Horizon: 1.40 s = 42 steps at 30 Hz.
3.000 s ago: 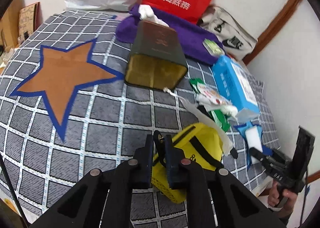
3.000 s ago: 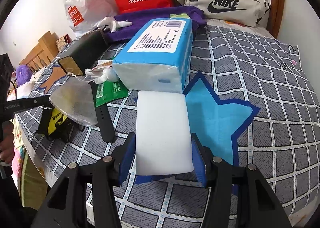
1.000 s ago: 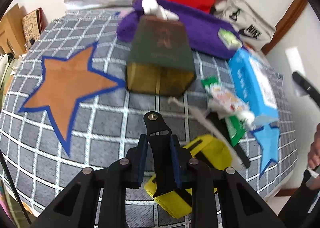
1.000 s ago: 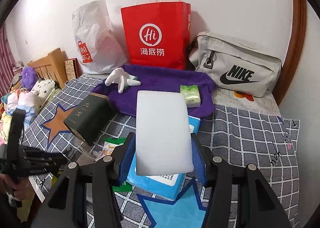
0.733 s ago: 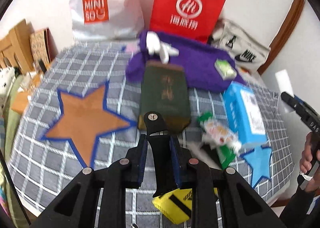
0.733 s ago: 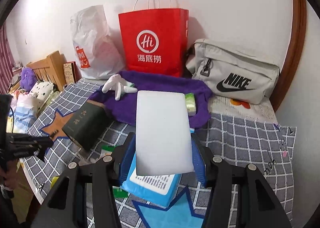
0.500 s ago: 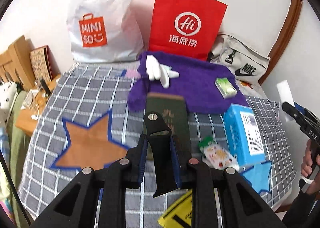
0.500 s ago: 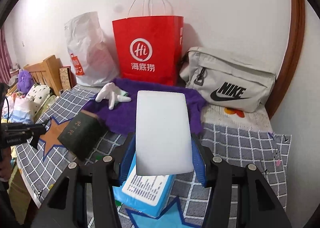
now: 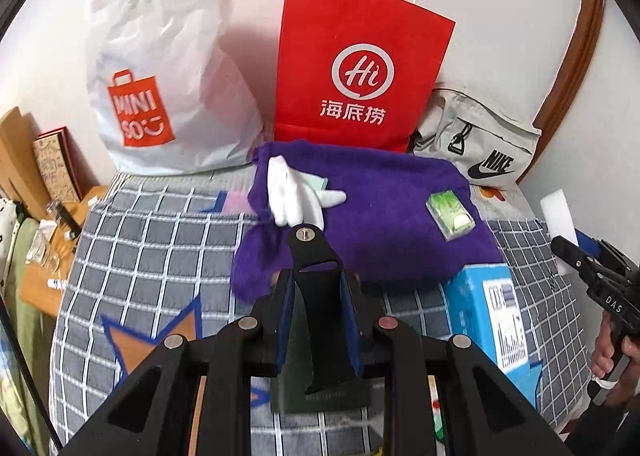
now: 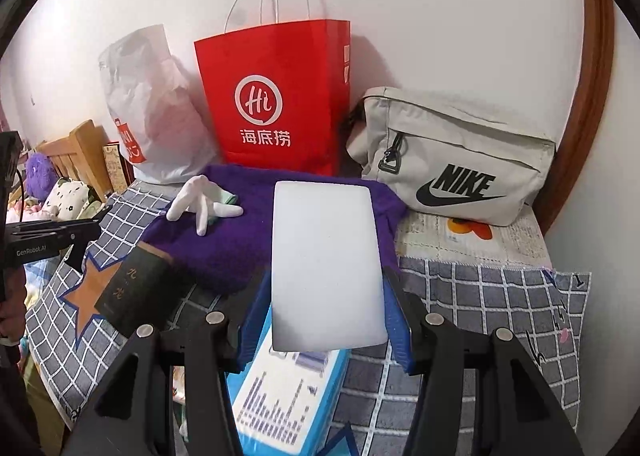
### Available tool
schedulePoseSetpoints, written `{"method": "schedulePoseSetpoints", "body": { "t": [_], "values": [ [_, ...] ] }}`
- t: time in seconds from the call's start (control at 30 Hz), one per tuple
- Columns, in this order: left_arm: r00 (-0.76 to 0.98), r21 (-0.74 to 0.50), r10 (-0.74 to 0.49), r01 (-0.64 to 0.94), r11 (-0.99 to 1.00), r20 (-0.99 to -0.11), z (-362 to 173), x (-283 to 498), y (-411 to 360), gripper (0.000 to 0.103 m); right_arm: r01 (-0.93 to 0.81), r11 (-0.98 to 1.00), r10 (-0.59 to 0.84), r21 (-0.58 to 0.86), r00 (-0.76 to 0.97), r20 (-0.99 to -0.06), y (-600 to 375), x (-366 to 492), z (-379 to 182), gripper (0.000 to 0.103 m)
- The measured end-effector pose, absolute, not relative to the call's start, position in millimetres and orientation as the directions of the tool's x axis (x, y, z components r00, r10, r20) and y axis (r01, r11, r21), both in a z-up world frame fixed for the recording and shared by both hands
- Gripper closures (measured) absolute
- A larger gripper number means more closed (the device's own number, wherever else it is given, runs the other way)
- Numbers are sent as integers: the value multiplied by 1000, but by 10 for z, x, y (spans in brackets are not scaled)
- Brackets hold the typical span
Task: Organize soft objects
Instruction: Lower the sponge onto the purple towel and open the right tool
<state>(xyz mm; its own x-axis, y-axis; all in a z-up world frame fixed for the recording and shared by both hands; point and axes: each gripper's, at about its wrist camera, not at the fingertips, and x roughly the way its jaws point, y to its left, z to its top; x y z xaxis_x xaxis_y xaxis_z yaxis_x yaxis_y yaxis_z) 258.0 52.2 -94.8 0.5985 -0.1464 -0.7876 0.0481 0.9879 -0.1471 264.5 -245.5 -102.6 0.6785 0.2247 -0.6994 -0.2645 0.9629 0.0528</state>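
My left gripper is shut on a black strap that sticks up between its blue pads, held in the air over the bed. Beyond it lies a purple towel with a white glove and a small green tissue packet on it. My right gripper is shut on a white foam block, also in the air, in front of the towel and glove. The block hides the green packet in the right wrist view.
A blue tissue pack and a dark green box lie on the checked bedspread below. A red paper bag, a white Miniso bag and a grey Nike bag line the wall.
Both grippers have risen and moved toward the wall with their loads. The strap has come up off the yellow bag, which has dropped out of the left wrist view.
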Motion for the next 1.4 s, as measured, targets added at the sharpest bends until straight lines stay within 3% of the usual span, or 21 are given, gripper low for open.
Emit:
{"method": "schedulePoseSetpoints", "body": {
  "t": [0.67,1.4],
  "values": [
    [548,-192,-231,128,973,-804,-1358,3479,461,80,-347,936,253,58,551,-795,-2039,3672,-1561,50],
    [453,-188,-224,124,974,-863,-1825,3908,481,76,-454,891,201,25,344,-917,-1710,4059,-2197,50]
  ]
}}
